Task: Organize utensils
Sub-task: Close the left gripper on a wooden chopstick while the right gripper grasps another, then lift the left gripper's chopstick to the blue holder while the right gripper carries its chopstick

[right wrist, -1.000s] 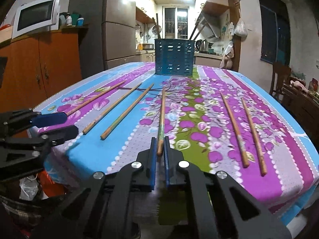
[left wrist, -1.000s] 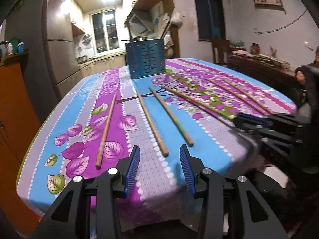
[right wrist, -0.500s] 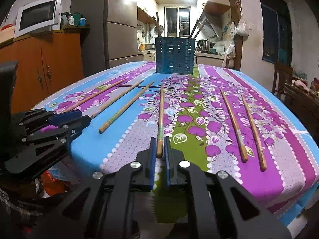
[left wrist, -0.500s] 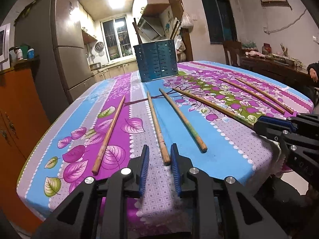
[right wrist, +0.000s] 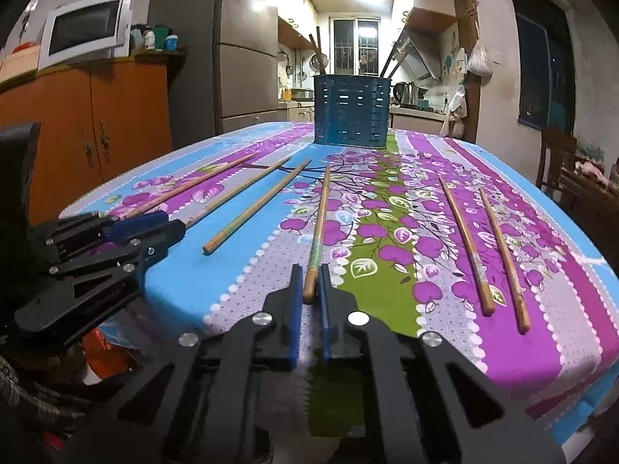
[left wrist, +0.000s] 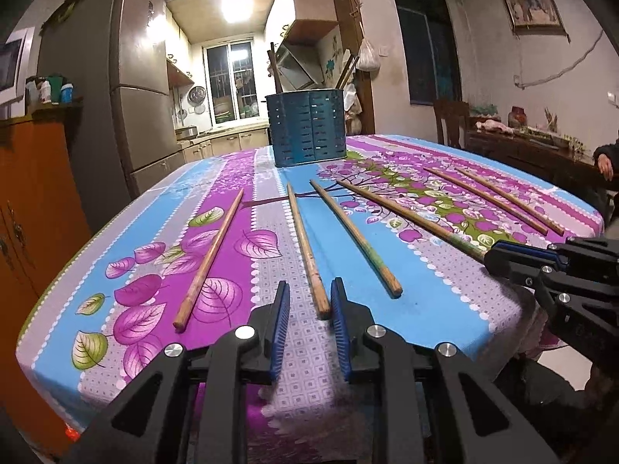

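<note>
Several wooden chopsticks lie lengthwise on the flowered tablecloth (left wrist: 216, 270). A blue slotted utensil holder (left wrist: 309, 127) stands at the far end; it also shows in the right wrist view (right wrist: 351, 110). My left gripper (left wrist: 309, 294) is open, its jaws on either side of the near end of one chopstick (left wrist: 305, 247), with a gap on both sides. My right gripper (right wrist: 310, 278) is shut on the near end of another chopstick (right wrist: 319, 228), which still rests on the cloth. Each gripper shows in the other's view: the right (left wrist: 541, 266) and the left (right wrist: 127, 239).
Other chopsticks lie left (left wrist: 209, 259) and right (left wrist: 356, 236) of the left gripper, and two (right wrist: 466, 243) lie right of the right gripper. The table's near edge is just under both grippers. An orange cabinet (right wrist: 96, 123) and a fridge (right wrist: 240, 58) stand to the left.
My left gripper has moved forward and narrowed around one chopstick's end. My right gripper stays shut on its chopstick and has hardly moved.
</note>
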Action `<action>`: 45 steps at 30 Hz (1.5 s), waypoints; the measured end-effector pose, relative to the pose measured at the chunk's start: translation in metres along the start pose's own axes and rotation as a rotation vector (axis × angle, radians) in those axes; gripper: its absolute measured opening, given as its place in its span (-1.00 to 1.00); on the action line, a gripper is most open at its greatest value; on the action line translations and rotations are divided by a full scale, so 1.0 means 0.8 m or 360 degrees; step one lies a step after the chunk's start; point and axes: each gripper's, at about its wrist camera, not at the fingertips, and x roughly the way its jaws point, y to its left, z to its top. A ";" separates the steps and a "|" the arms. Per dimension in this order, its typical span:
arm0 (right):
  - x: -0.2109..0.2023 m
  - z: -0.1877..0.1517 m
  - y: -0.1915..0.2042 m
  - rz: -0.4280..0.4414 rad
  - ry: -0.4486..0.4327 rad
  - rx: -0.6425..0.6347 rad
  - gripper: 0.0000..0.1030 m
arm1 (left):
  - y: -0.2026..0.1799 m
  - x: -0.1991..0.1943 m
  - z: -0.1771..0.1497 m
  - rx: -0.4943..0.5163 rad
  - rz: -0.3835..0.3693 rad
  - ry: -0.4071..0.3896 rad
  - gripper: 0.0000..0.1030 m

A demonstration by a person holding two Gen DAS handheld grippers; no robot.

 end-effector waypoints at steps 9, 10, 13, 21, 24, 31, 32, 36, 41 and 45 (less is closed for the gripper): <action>-0.014 0.006 -0.008 0.0024 -0.0047 0.0056 -0.90 | -0.001 0.000 0.001 0.0017 -0.0025 0.0010 -0.82; -0.017 0.007 -0.008 0.0020 -0.0060 0.0055 -0.90 | 0.000 0.000 0.002 0.0006 -0.0023 0.0016 -0.82; -0.027 0.013 -0.011 0.0013 -0.0090 0.0061 -0.90 | 0.005 -0.001 0.003 -0.0018 -0.0020 0.0031 -0.84; -0.058 0.036 -0.023 -0.0041 -0.0206 0.0082 -0.90 | 0.026 -0.024 0.013 -0.0074 0.0041 0.0005 -0.85; -0.069 0.048 -0.022 -0.0066 -0.0260 0.0043 -0.90 | 0.035 -0.035 0.023 -0.0097 0.0056 -0.0004 -0.85; -0.091 0.074 -0.018 -0.0087 -0.0385 -0.0055 -0.91 | 0.039 -0.065 0.051 -0.0005 0.0060 -0.0059 -0.85; -0.094 0.080 -0.017 -0.0089 -0.0410 -0.0078 -0.91 | 0.039 -0.068 0.055 0.0003 0.0056 -0.0061 -0.85; -0.102 0.101 -0.019 -0.0094 -0.0489 -0.0124 -0.91 | 0.046 -0.080 0.069 -0.0003 0.0040 -0.0085 -0.85; -0.102 0.130 -0.031 -0.0046 -0.0538 -0.0099 -0.91 | 0.059 -0.089 0.090 -0.0066 -0.0018 -0.0109 -0.85; -0.100 0.152 -0.041 -0.0011 -0.0553 -0.0090 -0.91 | 0.074 -0.089 0.113 -0.0144 -0.0079 -0.0111 -0.85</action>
